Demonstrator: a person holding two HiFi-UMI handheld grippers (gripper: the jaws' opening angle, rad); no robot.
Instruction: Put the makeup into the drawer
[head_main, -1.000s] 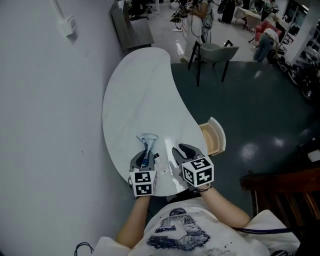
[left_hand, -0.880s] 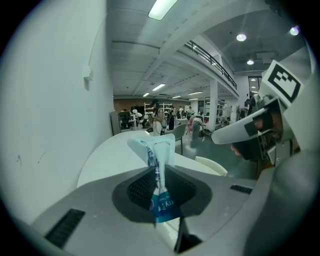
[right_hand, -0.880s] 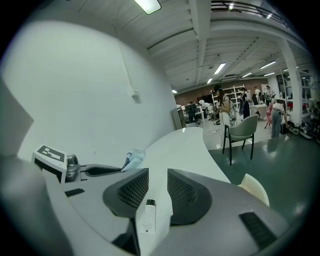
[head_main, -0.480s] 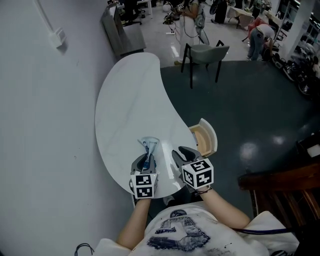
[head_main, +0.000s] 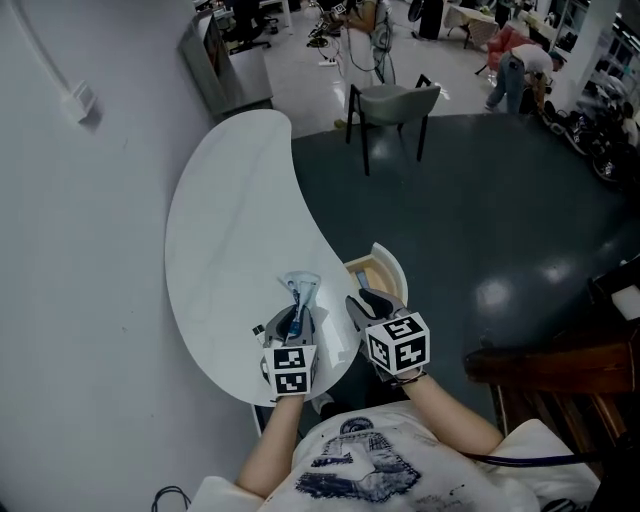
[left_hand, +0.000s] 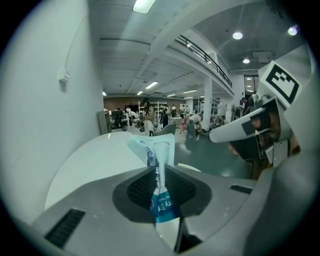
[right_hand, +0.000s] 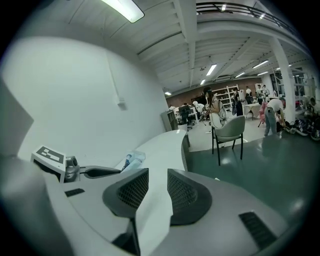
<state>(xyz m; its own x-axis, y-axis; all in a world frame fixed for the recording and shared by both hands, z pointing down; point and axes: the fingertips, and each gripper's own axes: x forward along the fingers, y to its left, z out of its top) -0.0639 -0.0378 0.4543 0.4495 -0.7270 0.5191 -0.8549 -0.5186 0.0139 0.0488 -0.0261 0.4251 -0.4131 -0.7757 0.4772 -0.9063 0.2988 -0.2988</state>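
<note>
My left gripper (head_main: 294, 316) is shut on a white and blue makeup tube (head_main: 300, 288), whose flat crimped end sticks out ahead of the jaws over the white curved table (head_main: 225, 220). In the left gripper view the tube (left_hand: 158, 172) stands pinched between the two pads. My right gripper (head_main: 368, 304) stands open and empty at the table's right edge, just short of the open wooden drawer (head_main: 374, 276). In the right gripper view the bare tabletop shows through the gap between its jaws (right_hand: 151, 189), and the tube (right_hand: 131, 160) lies off to the left.
A grey wall runs along the table's left side. A grey chair (head_main: 393, 104) stands on the dark floor beyond the table's far end. Dark wooden furniture (head_main: 560, 385) is at the lower right. People and desks fill the far background.
Both grippers have shifted right across the table's near end. The open drawer, earlier off to the right of the right gripper, now lies just ahead of it. The tube stays gripped.
</note>
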